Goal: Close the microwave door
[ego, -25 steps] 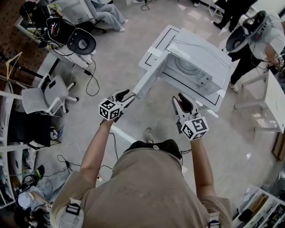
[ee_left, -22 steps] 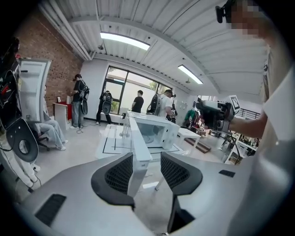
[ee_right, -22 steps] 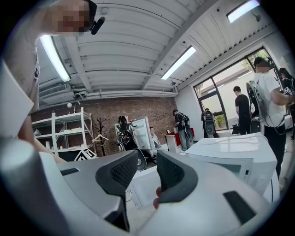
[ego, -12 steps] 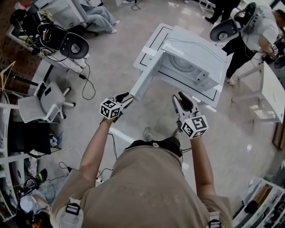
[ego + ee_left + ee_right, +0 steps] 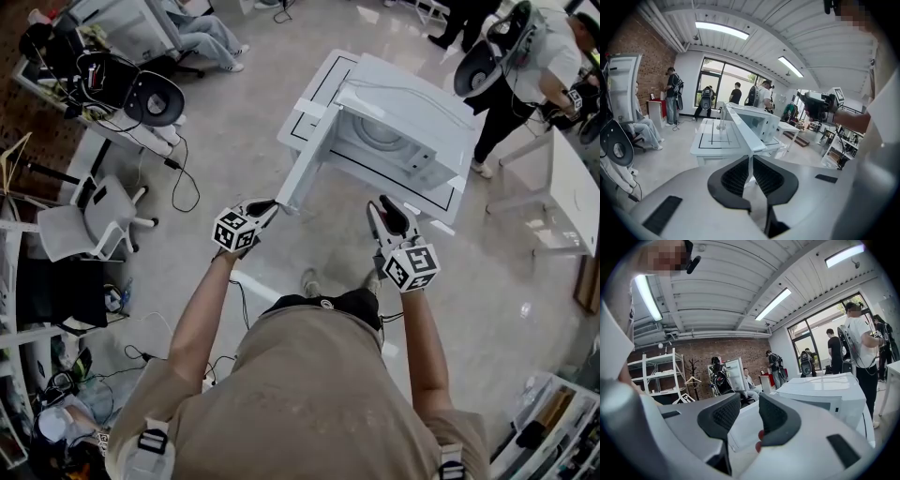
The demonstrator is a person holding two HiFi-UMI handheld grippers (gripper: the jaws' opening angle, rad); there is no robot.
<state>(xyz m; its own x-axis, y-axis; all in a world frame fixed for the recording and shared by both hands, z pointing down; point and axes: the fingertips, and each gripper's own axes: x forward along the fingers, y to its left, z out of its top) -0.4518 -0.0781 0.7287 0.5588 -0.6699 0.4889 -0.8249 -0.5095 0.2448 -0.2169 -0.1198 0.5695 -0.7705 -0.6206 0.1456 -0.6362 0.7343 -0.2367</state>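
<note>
**Q:** Microwave door (image 5: pixel 305 157): where is it, and which step is shown?

**A:** It is at upper centre of the head view, swung wide open from the microwave (image 5: pixel 408 122). The microwave is a white box on a white table (image 5: pixel 314 89) marked with black lines, and its round cavity floor is exposed. The door's free edge points toward the lower left, where the left gripper (image 5: pixel 269 208) meets it. In the left gripper view, the jaws (image 5: pixel 751 161) are pressed together on that thin edge (image 5: pixel 743 129). Judged step: the door is gripped and the closing swing is not yet done.

**Q:** And the other gripper?

**A:** The right gripper (image 5: pixel 386 214) hovers just below the microwave's front. Its jaws are spread with nothing between them, as the right gripper view shows (image 5: pixel 749 412).

**Q:** What does the next move call for?

**A:** Probably an arc about the hinge, carrying the free edge rightward to the cabinet front, with the pinch released before the door seats.

**Q:** Materials and shapes?

**A:** The door is a flat, rigid, smooth white panel, narrow at the rim. The jaw pads are black, ribbed and curved. A hard, smooth edge held in a narrow pinch may slip.
</note>
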